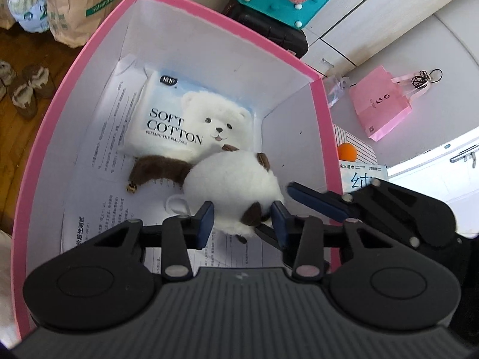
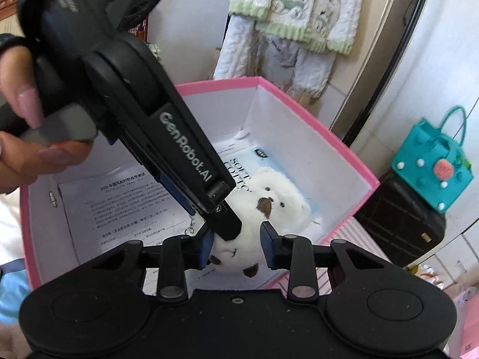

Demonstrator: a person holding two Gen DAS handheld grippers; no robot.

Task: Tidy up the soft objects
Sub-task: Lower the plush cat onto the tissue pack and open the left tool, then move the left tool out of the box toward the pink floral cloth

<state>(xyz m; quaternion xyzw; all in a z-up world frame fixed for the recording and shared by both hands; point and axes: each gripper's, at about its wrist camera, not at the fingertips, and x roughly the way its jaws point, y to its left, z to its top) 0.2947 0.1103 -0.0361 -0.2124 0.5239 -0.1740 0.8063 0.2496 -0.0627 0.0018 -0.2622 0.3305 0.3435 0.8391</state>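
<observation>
A small plush toy lies inside the pink box, on printed paper sheets that line the white floor. The toy is round and fluffy white, with dark brown patches: a brown limb or tail stretched to the left in the left wrist view, small brown ears on top, and a brown spot near its lower edge. A little bell or clasp hangs at the end of the brown part. Just behind the toy, and touching it, lies a soft cotton tissue pack printed with a white bear's face.

The left gripper reaches down into the box with its blue-padded fingers set at a narrow gap around the toy's near end. Both pads sit against the white fur, which bulges between them, so the toy appears pinched.

The right gripper comes at the same toy from another side. Its fingers are also at a narrow spacing with the toy's white body between them; the left pad meets the fur, while the right pad looks close to it, though the other tool crossing in front makes full contact hard to judge. A hand with long pink nails holds the left tool's grip.
</observation>
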